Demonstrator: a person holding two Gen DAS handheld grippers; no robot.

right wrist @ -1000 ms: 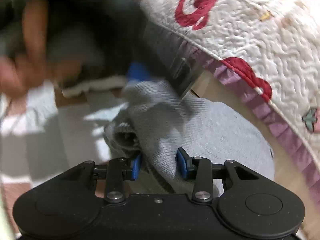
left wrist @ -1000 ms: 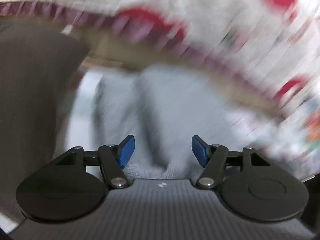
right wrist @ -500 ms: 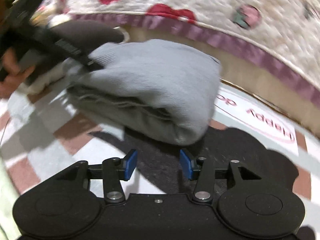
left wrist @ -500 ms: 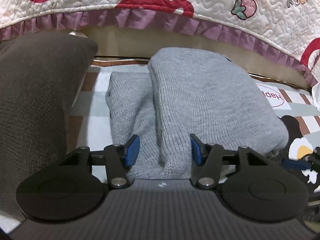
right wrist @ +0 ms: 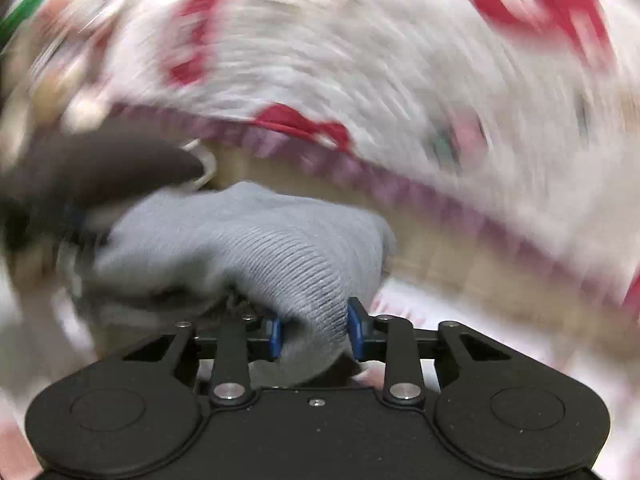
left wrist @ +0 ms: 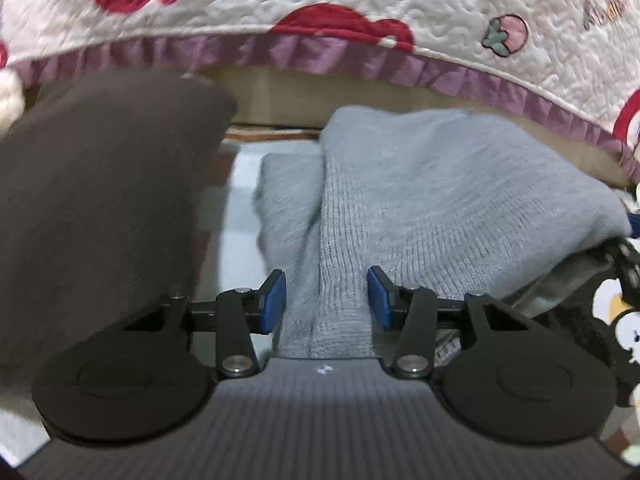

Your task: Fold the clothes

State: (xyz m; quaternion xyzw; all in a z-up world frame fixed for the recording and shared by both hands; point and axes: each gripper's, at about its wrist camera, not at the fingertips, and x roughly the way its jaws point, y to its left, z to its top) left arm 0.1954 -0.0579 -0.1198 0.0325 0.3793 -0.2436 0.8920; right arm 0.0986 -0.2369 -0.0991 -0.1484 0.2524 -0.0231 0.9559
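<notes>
I am closing my left gripper (left wrist: pixel 326 300) around the near edge of the folded grey sweater (left wrist: pixel 440 200). Its blue pads (left wrist: pixel 274 300) are drawing in on the ribbed hem lying between them at six o'clock, though a sliver of gap is still showing on each side, so they are not yet pinching. Half a second ago these pads were standing wider around the same hem, and the sweater was lying flatter on the mat.

My right gripper (right wrist: pixel 314 332) is closing too, and its pads (right wrist: pixel 354 332) are pressing into a thick fold of the grey sweater (right wrist: pixel 248 240), which is bulging out toward twelve o'clock. Half a second ago that gripper was empty and sitting short of the bundle over a black patch of the mat; now the knit is filling its jaws. The right view is smearing with motion.

The dark brown garment (left wrist: pixel 100 208) is lying at nine o'clock of the sweater in the left view. The quilted cover (left wrist: pixel 360 8) with red shapes and a purple frill is hanging across twelve o'clock, as before. The checked mat (left wrist: pixel 236 216) is showing between the two garments.
</notes>
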